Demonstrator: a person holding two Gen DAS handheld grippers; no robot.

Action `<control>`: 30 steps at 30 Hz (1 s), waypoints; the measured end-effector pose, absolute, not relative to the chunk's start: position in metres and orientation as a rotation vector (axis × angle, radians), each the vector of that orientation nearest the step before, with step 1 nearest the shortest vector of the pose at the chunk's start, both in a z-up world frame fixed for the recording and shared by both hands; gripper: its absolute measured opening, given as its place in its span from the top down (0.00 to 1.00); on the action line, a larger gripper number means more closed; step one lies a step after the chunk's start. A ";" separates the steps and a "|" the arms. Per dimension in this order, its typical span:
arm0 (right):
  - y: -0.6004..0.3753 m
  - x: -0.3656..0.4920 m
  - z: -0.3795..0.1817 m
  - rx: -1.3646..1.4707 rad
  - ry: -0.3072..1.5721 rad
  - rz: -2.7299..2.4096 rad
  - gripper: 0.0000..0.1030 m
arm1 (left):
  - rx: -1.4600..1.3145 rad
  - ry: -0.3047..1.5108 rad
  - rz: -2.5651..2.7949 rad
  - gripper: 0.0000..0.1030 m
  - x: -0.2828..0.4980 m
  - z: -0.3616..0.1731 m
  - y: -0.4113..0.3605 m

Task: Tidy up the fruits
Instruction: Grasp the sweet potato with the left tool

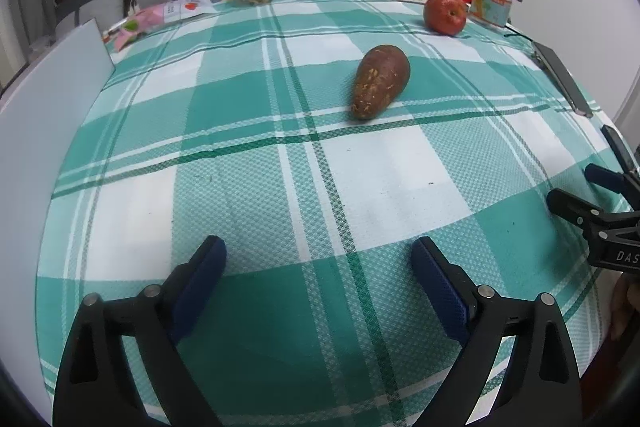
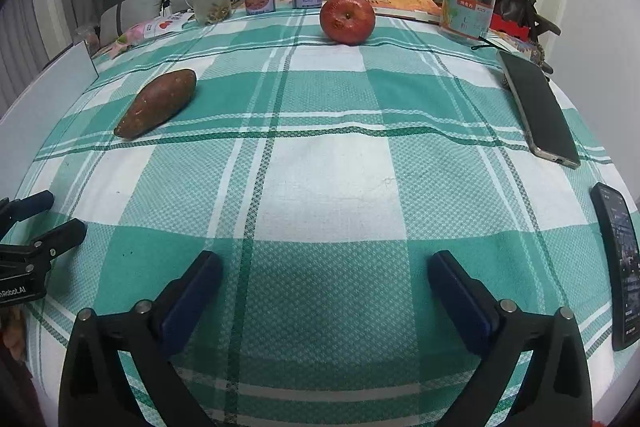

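Spread wide and empty, each hand-held gripper (image 1: 318, 251) (image 2: 324, 265) should straddle the apple (image 2: 347, 19) squarely before closing gently.

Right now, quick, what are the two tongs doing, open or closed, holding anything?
Left tongs: open, holding nothing, above the checked cloth.
Right tongs: open, holding nothing.
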State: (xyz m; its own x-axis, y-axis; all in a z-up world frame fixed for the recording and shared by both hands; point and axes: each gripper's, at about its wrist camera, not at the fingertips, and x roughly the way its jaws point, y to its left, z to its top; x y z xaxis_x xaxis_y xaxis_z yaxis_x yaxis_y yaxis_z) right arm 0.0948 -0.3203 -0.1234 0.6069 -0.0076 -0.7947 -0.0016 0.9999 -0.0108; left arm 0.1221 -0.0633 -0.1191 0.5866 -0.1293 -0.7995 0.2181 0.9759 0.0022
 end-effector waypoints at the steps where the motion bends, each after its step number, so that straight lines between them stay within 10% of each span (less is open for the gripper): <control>1: -0.320 0.095 -0.123 -0.011 0.919 -0.003 0.00 | 0.105 0.925 -0.205 0.08 0.122 -0.119 -0.063; 21: -0.320 0.095 -0.123 -0.012 0.920 0.001 0.00 | 0.247 1.188 -0.468 0.11 0.285 -0.100 -0.139; 26: -0.319 0.095 -0.123 -0.012 0.920 0.001 0.00 | 0.201 1.167 -0.485 0.59 0.287 -0.103 -0.135; 30: -0.320 0.095 -0.123 -0.011 0.920 0.000 0.00 | 0.155 1.137 -0.420 0.59 0.278 -0.099 -0.123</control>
